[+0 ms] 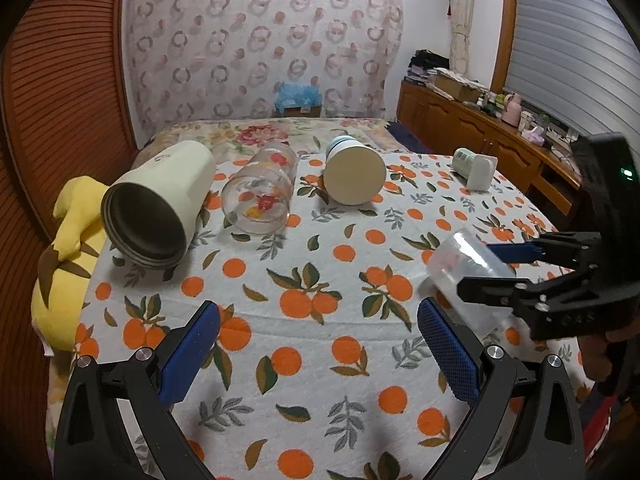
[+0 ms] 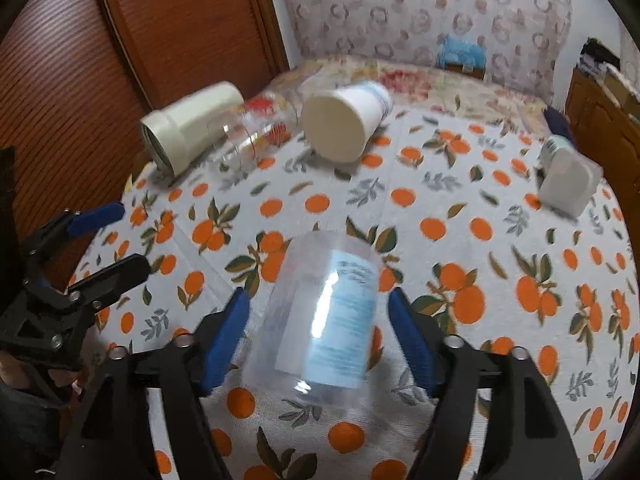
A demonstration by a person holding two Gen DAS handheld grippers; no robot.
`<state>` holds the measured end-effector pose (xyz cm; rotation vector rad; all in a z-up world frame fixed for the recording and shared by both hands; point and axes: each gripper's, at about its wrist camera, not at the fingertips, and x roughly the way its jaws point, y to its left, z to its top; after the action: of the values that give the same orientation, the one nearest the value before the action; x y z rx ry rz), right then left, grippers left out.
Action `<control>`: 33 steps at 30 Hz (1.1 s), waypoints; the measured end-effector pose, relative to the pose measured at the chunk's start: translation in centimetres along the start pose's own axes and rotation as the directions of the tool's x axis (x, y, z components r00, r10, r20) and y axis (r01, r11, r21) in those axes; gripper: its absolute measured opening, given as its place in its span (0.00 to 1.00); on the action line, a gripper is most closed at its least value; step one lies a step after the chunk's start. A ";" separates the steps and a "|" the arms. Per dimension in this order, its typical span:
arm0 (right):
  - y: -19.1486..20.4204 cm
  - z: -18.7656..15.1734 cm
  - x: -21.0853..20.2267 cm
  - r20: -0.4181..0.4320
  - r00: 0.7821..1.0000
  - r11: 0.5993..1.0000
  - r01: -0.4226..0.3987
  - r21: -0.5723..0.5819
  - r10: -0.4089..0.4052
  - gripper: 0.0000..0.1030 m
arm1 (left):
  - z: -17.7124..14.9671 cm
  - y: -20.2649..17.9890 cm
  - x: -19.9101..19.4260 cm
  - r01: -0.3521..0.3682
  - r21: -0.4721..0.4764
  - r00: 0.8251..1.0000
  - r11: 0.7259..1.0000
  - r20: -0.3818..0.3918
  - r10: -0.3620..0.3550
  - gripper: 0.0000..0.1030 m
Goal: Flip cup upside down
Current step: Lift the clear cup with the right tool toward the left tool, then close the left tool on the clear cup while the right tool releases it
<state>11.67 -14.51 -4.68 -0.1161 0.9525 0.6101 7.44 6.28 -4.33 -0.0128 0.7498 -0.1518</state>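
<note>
A clear plastic cup (image 2: pixel 324 320) with a pale blue label lies on its side between the open fingers of my right gripper (image 2: pixel 320 300). The blue pads stand a little off its walls, with small gaps on both sides. In the left wrist view the same cup (image 1: pixel 468 272) sits at the right, with the right gripper (image 1: pixel 496 268) around it. My left gripper (image 1: pixel 318 314) is open and empty over the orange-print cloth (image 1: pixel 312 360), to the left of the cup.
Along the far side lie a cream tumbler (image 1: pixel 160 204), a clear glass with red print (image 1: pixel 260 196), a white paper cup (image 1: pixel 352 170) and a small white container (image 1: pixel 476 168). A yellow plush toy (image 1: pixel 68 256) sits at the left edge. A wooden cabinet (image 1: pixel 480 136) stands at right.
</note>
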 end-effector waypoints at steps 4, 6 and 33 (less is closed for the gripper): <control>-0.7 -0.8 -2.6 0.090 0.996 1.000 -0.005 -0.005 0.005 0.76 | 0.8 -1.0 0.3 0.015 0.007 1.000 1.000 -0.017 -0.015 0.92; -1.1 -1.4 -3.7 0.134 0.991 1.000 0.006 -0.006 -0.005 0.76 | 1.3 -1.8 0.5 0.018 0.015 1.000 1.000 -0.021 -0.018 0.92; -5.8 -9.6 -7.5 0.363 0.922 0.990 0.123 0.065 -0.139 0.85 | 4.9 -8.2 8.5 0.105 -0.109 0.937 0.988 -0.322 -0.135 0.76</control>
<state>4.57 -26.03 -5.36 -0.0262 0.5879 0.4662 15.77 -3.23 -5.98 -0.1225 1.0908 -0.2405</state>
